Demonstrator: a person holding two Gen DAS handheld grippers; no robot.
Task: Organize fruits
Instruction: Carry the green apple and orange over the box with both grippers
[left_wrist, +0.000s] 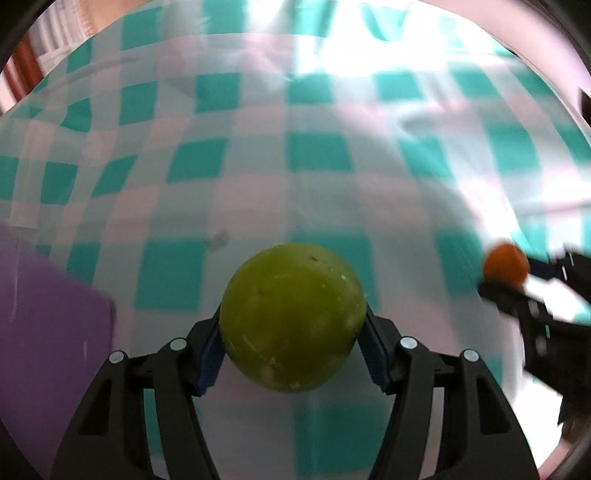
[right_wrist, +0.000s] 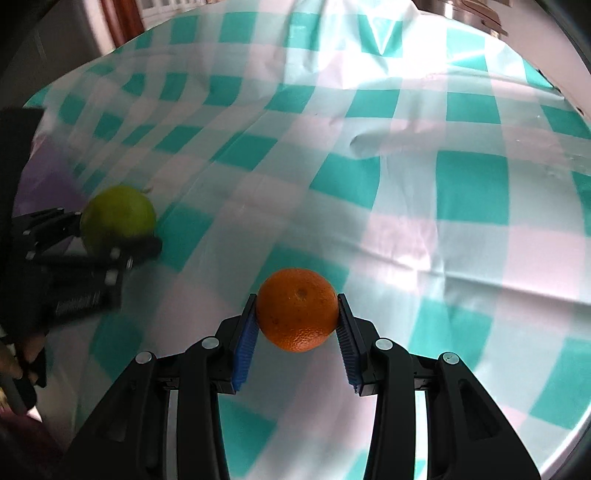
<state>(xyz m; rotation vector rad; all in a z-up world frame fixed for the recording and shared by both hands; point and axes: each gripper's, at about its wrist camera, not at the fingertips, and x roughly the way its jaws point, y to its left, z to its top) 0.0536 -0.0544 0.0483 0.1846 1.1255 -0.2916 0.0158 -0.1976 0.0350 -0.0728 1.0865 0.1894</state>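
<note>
Left gripper (left_wrist: 293, 354) is clamped on a green fruit (left_wrist: 293, 317), blue pads (left_wrist: 208, 356) pressing both sides, held up over the teal & white checked cloth (left_wrist: 258, 177). Right gripper (right_wrist: 297, 339) is closed on an orange (right_wrist: 297, 309) the same way, w/ its ribbed blue pads (right_wrist: 244, 349) against the peel. Both fruits look lifted off the cloth, though how high I can't tell. From the left cam the orange sits far right, blurred; from the right cam the green fruit is off to the left, also soft. A purple thing (left_wrist: 44, 332) lies at the near left, just beside the left gripper; too blurry to name. Cloth is wrinkled, w/ glare toward the far side.
</note>
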